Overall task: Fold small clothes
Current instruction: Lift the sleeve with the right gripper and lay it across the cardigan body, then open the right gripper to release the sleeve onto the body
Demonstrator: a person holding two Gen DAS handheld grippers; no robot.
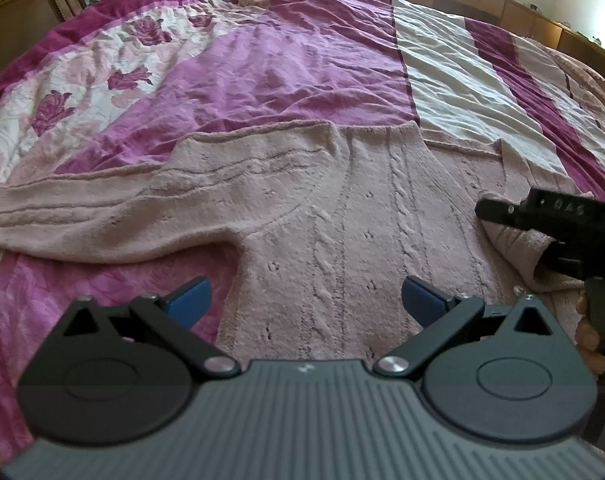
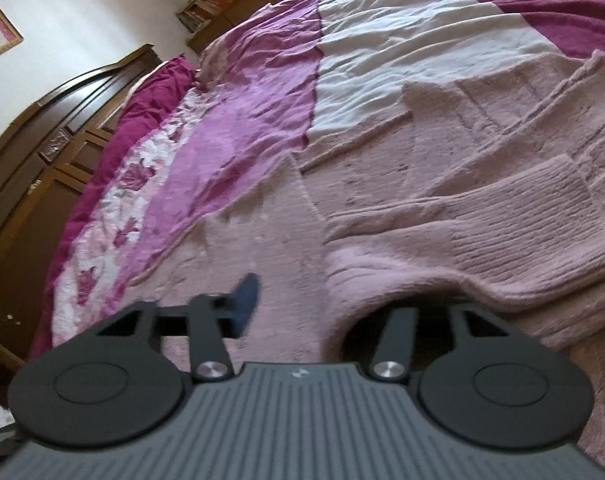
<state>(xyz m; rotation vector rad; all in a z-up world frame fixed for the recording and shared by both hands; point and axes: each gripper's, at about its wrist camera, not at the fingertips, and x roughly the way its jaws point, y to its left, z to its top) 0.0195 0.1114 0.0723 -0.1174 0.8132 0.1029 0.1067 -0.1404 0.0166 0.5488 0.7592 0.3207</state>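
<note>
Our left hand-held gripper [image 1: 306, 300] hovers wide open and empty at the bottom of its frame, over the pink sweater [image 1: 342, 216] spread on the bed [image 1: 286, 60]. At right, our right hand-held gripper [image 1: 502, 216] has a sleeve [image 2: 482, 232] draped over one finger; its other finger [image 2: 244, 300] stands apart, so we cannot tell how firm the grip is. We judge the sleeve fold is underway; next, lay it across the body. The far sleeve runs out at left.
</note>
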